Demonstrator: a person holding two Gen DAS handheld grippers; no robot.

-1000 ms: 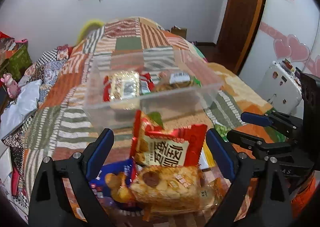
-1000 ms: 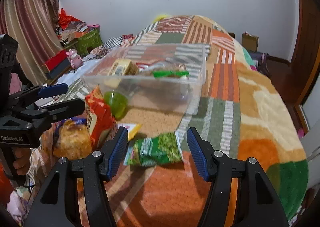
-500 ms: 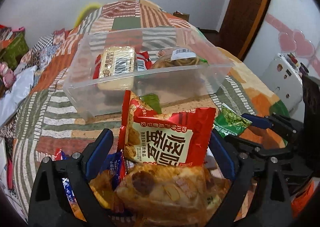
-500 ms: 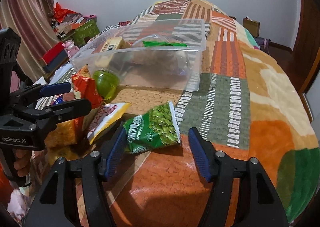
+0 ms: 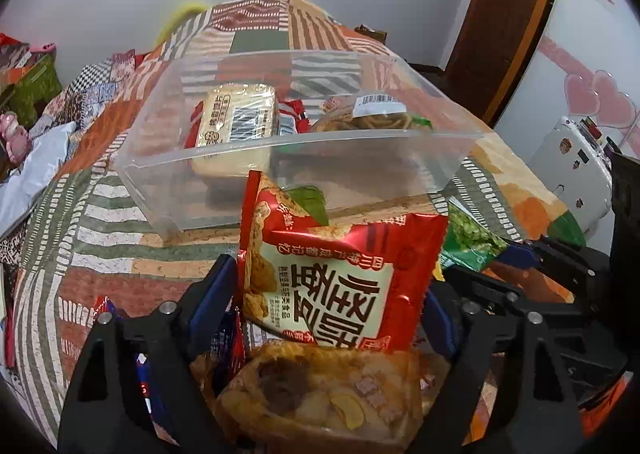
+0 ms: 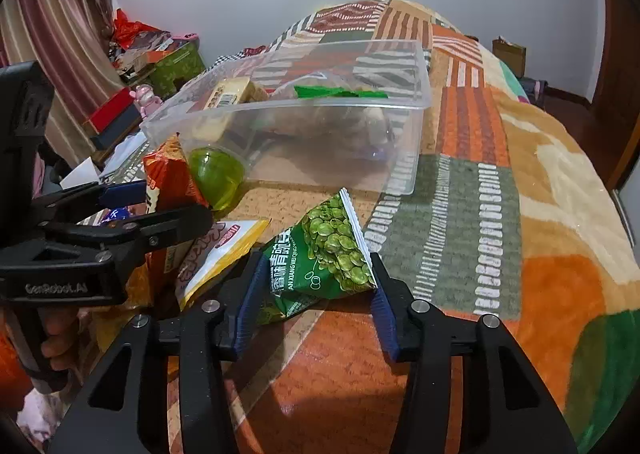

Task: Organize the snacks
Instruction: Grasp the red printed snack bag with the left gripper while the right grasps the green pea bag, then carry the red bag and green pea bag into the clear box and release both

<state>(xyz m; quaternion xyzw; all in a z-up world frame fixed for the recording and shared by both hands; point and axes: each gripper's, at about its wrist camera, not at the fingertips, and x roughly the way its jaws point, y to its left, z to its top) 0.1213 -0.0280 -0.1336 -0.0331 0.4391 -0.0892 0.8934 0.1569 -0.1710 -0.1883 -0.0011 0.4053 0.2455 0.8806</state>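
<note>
The green pea packet (image 6: 328, 250) lies on the bed's patchwork blanket (image 6: 472, 214), just in front of the clear plastic bin (image 6: 404, 166), its long axis running across the right gripper (image 6: 316, 286). That gripper's jaws are closing, with the packet between them and the blue pads touching its two sides. To its left the red snack packet (image 5: 340, 274) stands upright on the snack pile, broad face toward the left gripper (image 5: 332, 302), whose jaws are also closing around it, both pads at or very near its edges; I cannot tell whether they press. The bin, already holding a few wrapped snacks, sits straight ahead of both grippers, a little farther along the bed. Judging by this, each packet needs lifting over the bin's near wall, and the right hand's packet lies nearer it.
</note>
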